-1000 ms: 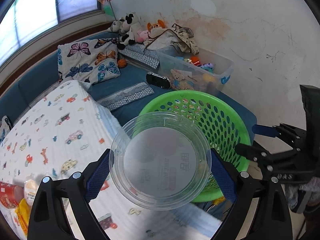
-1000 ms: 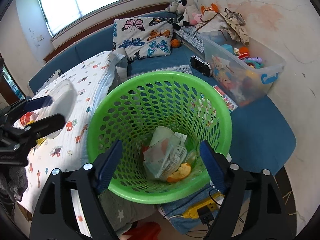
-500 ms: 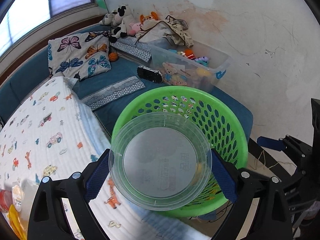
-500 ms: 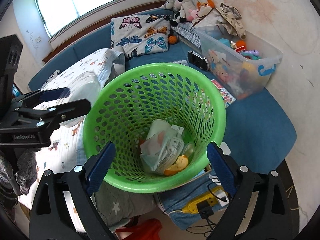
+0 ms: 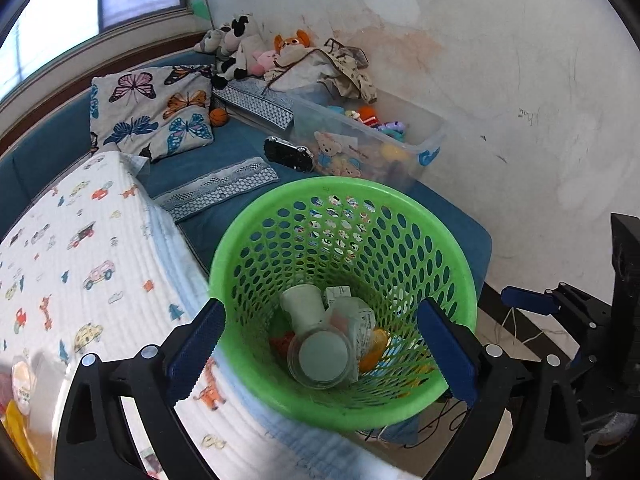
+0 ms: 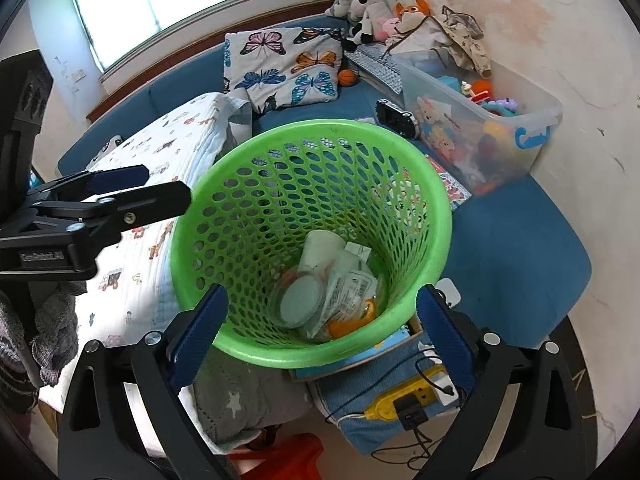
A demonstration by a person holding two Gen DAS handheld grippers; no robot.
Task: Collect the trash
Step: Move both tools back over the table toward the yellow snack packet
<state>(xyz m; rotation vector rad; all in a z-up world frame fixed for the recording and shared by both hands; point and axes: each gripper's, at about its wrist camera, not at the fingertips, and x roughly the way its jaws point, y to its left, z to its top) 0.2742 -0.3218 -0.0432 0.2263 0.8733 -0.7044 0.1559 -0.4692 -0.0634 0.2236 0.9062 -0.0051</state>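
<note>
A green mesh basket [image 5: 340,188] [image 6: 312,126] stands beside the bed. On its bottom lies a clear round container [image 5: 322,358] [image 6: 300,304], next to a white paper cup [image 5: 302,304], a crumpled wrapper [image 5: 356,320] and an orange peel [image 5: 374,350]. My left gripper [image 5: 320,332] hovers above the basket, open and holding nothing. My right gripper [image 6: 320,312] is over the basket's near rim; its jaws are opening, with nothing gripped between them. Each gripper shows in the other's view, the left one [image 6: 120,188] and the right one [image 5: 532,304].
A quilt printed with cars [image 5: 80,264] covers the bed on the left. Behind the basket are a clear toy bin [image 5: 372,148], a black game console [image 5: 288,154] and a butterfly pillow [image 5: 152,116]. A yellow power strip [image 6: 404,404] with cables lies on the floor.
The clear container has left my left gripper and now lies in the basket. My left gripper has swung further over the basket. The right jaws have spread wider.
</note>
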